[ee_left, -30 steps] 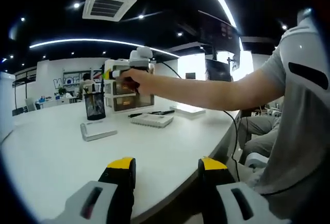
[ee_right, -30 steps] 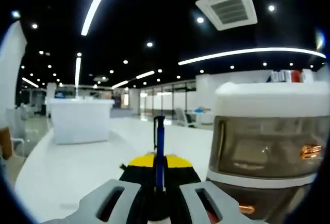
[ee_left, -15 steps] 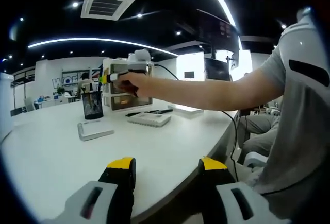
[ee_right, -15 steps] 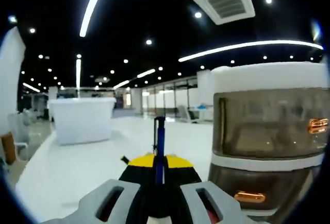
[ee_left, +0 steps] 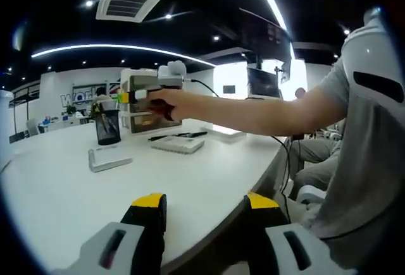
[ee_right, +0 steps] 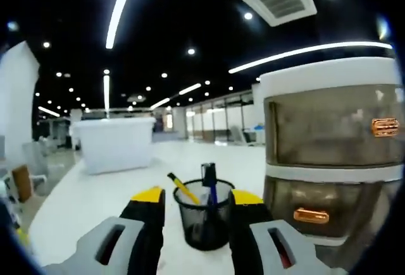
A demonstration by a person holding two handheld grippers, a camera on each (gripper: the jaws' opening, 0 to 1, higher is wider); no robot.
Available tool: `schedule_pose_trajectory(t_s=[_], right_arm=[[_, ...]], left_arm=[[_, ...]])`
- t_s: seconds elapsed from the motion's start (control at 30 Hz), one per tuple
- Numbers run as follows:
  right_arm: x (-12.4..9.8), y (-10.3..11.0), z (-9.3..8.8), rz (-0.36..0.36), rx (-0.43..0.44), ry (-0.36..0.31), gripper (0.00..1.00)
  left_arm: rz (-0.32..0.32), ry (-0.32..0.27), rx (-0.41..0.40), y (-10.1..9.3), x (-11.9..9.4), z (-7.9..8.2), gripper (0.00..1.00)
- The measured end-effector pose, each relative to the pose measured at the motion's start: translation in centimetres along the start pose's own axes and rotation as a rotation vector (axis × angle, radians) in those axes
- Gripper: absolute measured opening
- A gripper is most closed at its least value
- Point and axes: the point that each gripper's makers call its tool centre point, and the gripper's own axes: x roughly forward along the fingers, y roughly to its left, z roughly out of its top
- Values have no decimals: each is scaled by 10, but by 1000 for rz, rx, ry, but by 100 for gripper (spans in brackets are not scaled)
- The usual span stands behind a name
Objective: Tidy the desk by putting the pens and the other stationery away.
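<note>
In the right gripper view, my right gripper is open just above a black mesh pen cup. A blue pen and a yellow pen stand in the cup. In the left gripper view, a person's arm reaches across the white desk and holds the right gripper over the same cup. A notebook with dark pens on it lies right of the cup. A grey stapler-like piece lies in front. My left gripper hangs open near the desk edge, holding nothing.
A white drawer unit with smoky drawers stands right beside the cup, also behind it in the left gripper view. A flat white stack lies further right. The person's torso is at the desk's right edge.
The right gripper was shut on the blue pen; its jaws have now parted and the pen stands in the mesh cup. The left gripper has stayed open and nearly still.
</note>
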Motion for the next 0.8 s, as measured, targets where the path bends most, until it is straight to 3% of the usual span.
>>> schedule_pose_trajectory(t_s=[0.23,0.37,0.5,0.6,0.73,0.8], right_arm=[[-42,21,11,62,15,-9,37],[-67,48,1,152,19,58,43],[-93,58,-7,158,-41,94,43],[-110,61,-12,146,-64,87,31],[-137,60,-14,114,-32,46,36],[-152,62,-14,116,34,15,36]], left_arm=[[-21,12,2,-9,6,-2,49],[-29,11,9,-13,7,-1,49],[-33,12,6,-14,8,-1,49],[-33,19,5,-14,9,-3,49],[-28,19,6,-14,8,-2,49],[-21,17,11,-13,6,0,49]])
